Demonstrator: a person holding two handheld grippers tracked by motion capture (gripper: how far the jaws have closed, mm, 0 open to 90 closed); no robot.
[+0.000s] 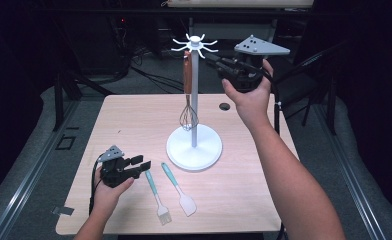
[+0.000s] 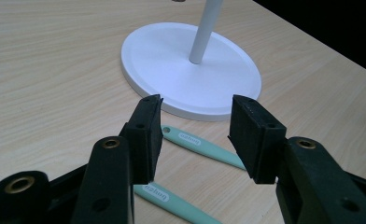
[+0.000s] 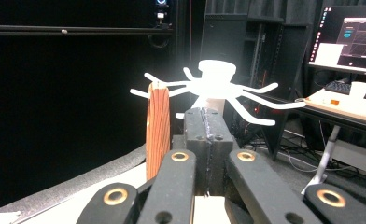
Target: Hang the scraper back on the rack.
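I read this as the middle of hanging kitchen utensils on the white hook stand (image 1: 194, 145). A whisk (image 1: 187, 100) with a wooden handle already hangs from one of the hooks at the crown (image 1: 195, 44), on the 9 o'clock side of the pole. Two utensils lie flat on the table (image 1: 129, 115) at about 6 to 7 o'clock of the round base: a teal-handled basting brush (image 1: 156, 196) and, just beside it toward the base, a teal-handled spatula (image 1: 179, 189).

My right gripper (image 1: 215, 60) is up at hook height, at roughly 3 o'clock of the crown, its jaws pressed together with nothing between them; in the right gripper view the closed tips sit just in front of the hooks (image 3: 216, 88), with the whisk handle (image 3: 158, 130) at their left. My left gripper (image 1: 145, 165) rests low near the table at 8 o'clock of the base, jaws standing apart and empty, the two teal handles (image 2: 202, 145) lying just under and beyond them.

Next, I judge, the left gripper should drop onto one handle near its holed end, close on it and lift. The hole must then be threaded over a free hook, so the right gripper needs to clear away from the crown first.
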